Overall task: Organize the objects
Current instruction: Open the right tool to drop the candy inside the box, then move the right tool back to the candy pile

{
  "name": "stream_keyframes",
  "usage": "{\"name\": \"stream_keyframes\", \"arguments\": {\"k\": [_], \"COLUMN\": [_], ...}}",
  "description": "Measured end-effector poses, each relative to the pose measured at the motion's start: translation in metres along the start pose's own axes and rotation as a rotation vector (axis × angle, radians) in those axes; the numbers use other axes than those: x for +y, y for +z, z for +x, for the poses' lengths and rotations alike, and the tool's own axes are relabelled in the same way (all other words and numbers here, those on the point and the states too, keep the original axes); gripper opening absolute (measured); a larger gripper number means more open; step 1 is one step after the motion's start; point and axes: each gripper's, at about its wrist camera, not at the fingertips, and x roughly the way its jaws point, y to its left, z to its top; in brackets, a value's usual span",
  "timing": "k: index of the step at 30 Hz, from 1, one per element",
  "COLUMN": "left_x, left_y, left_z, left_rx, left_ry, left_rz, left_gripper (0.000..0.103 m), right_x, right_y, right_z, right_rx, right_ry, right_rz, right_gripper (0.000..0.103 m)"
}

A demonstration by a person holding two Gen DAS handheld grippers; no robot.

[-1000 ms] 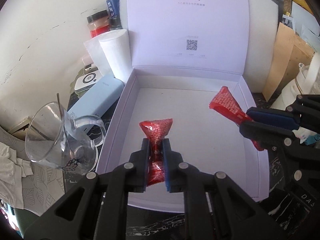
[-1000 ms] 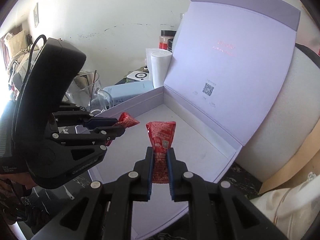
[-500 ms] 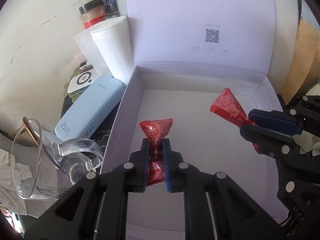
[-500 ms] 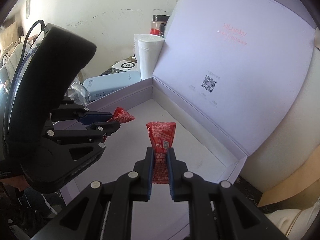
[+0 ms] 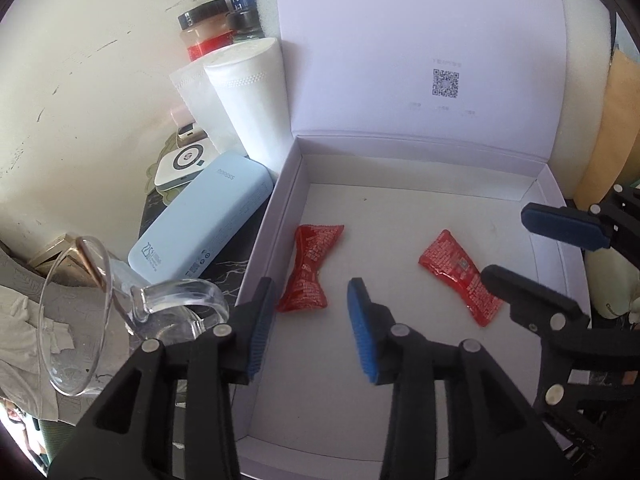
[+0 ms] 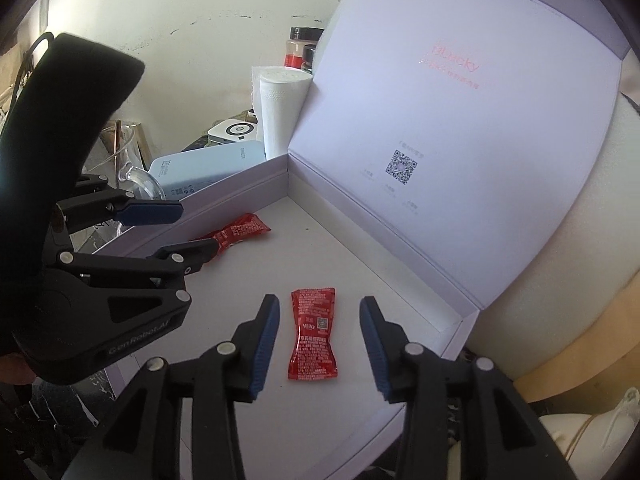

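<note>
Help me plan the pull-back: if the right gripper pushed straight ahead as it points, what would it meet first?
Probably the red ketchup packet lying on the box floor between the right gripper's open fingers; beyond it, the raised lid. Depth is unclear.

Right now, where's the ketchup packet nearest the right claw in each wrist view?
Left wrist view: the ketchup packet lies right of centre on the white box floor, just left of the open right claw.
Right wrist view: the same packet lies low centre, flat between that claw's spread fingers, not gripped.
Shared landmark: the QR code inside the box lid.
</note>
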Motion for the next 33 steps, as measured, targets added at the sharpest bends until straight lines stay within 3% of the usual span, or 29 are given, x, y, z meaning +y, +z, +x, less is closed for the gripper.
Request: {"name": "stream_keyframes", "arguments": {"k": [18,22,33], "left_x": [0.011,0.011,0.006], "left_y": [-0.017,-0.025,-0.052], "left_z": [-0.084,-0.111,-0.175], "left_rx": [-0.087,-0.124,-0.186], "left_ry": [0.040,0.058,0.094], "left_rz": [-0.072,-0.085,-0.113], "left_gripper": [0.048,0.053,0.064], "right_x": [0.006,0.008,0.018], "right_y": [-0.002,-0.008,-0.028], "right_z": [-0.079,-0.103,-0.166], "right_rx": [-0.091,-0.123,-0.194], "right_ry": [-0.006,-0.017,-0.028], "right_rz": [0.016,0.029,0.023], "right_gripper": [0.042,0.050,0.054]}}
